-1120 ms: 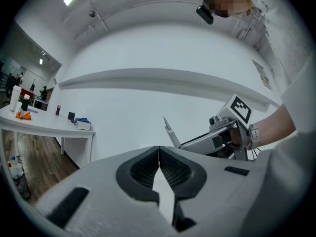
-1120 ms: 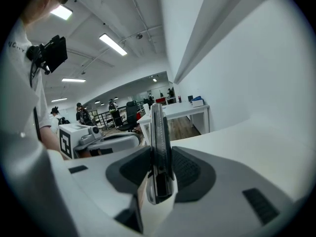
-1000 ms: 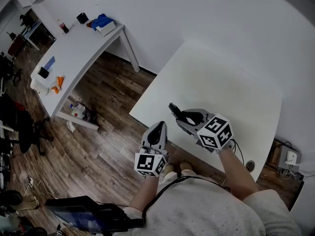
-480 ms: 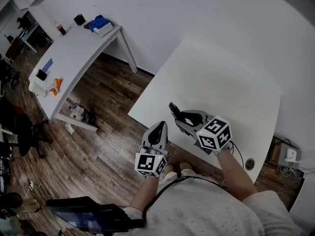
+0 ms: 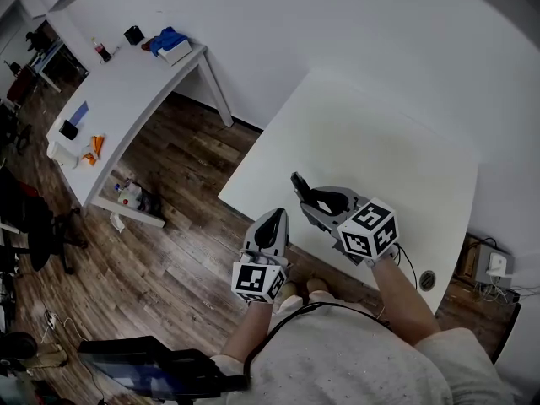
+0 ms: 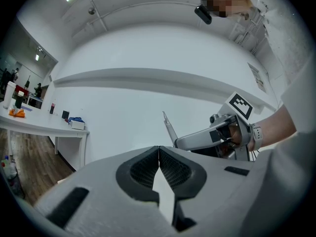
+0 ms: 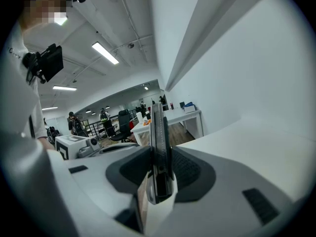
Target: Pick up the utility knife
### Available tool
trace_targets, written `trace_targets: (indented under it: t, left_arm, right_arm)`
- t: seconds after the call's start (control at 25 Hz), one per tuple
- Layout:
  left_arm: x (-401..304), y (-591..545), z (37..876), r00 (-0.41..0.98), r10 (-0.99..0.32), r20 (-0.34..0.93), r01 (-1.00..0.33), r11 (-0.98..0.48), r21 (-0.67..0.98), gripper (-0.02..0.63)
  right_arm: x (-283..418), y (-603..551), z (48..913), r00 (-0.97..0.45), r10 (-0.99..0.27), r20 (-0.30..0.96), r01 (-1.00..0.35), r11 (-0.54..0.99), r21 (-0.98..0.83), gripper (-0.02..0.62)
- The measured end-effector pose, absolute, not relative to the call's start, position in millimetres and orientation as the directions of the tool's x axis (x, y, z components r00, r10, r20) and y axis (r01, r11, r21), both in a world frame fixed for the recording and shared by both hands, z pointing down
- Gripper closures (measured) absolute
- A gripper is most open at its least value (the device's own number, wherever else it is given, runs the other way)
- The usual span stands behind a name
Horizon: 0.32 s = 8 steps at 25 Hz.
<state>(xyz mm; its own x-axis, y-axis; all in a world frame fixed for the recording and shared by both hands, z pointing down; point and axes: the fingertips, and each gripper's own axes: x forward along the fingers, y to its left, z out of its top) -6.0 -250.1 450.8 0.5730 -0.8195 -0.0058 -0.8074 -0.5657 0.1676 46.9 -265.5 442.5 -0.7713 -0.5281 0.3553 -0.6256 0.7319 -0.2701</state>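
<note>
The utility knife (image 7: 158,147) is a slim dark bar standing on edge between the pads of my right gripper (image 7: 159,174), which is shut on it. In the head view the knife (image 5: 298,184) sticks out ahead of the right gripper (image 5: 312,202), held just above the near-left corner of the white table (image 5: 388,150). My left gripper (image 5: 272,223) hovers off the table's near edge, to the left of the right one. Its pads meet in the left gripper view (image 6: 158,154) with nothing between them. That view also shows the right gripper (image 6: 210,136) with the knife tip (image 6: 169,127) pointing up.
A second white table (image 5: 126,87) stands at the far left with a bottle, a blue bundle and small items on it. Wooden floor (image 5: 177,218) lies between the tables. A white wall (image 5: 354,32) runs behind the near table. Chairs and people are far off in the right gripper view.
</note>
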Motion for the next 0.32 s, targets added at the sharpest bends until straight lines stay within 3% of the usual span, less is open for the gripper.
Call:
trace_targets:
  t: [0.32]
  left_arm:
    - [-3.8,-252.1,449.7,0.586,-0.81,-0.009,-0.798,-0.579,0.168,0.598]
  right_arm:
    - [46.7,-266.3,436.2,-0.765,-0.545,0.343,-0.636,0.725,-0.266,0.462]
